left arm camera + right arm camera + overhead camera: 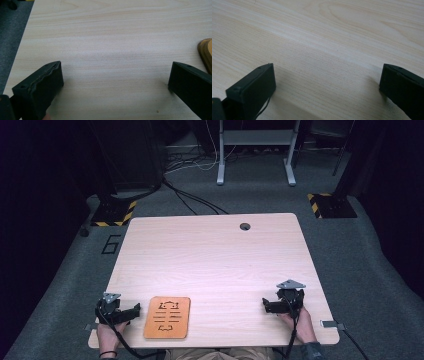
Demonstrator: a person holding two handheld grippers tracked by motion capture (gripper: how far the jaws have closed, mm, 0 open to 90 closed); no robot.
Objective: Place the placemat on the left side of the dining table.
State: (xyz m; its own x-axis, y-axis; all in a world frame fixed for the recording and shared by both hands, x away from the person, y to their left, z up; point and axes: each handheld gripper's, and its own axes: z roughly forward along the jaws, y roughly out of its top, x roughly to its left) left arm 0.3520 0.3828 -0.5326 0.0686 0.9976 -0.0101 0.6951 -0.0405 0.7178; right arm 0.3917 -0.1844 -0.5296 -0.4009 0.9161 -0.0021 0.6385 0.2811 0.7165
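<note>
An orange-brown wooden board [167, 317] with cut-out shapes lies flat near the table's front edge, left of centre. My left gripper [136, 310] rests on the table just left of the board, a hand's width from it, jaws wide apart over bare wood. In the left gripper view the left gripper [116, 75] has nothing between its jaws, and the board's edge [205, 53] shows at the right. My right gripper [265, 305] sits at the front right, far from the board. The right gripper [328, 75] stands open over bare tabletop.
The light wooden table [215, 255] has a round cable hole [245, 226] near its far edge. Grey carpet surrounds it, with cables, a white desk frame [255, 155] at the back and yellow-black striped stand bases [115, 214] at both far corners.
</note>
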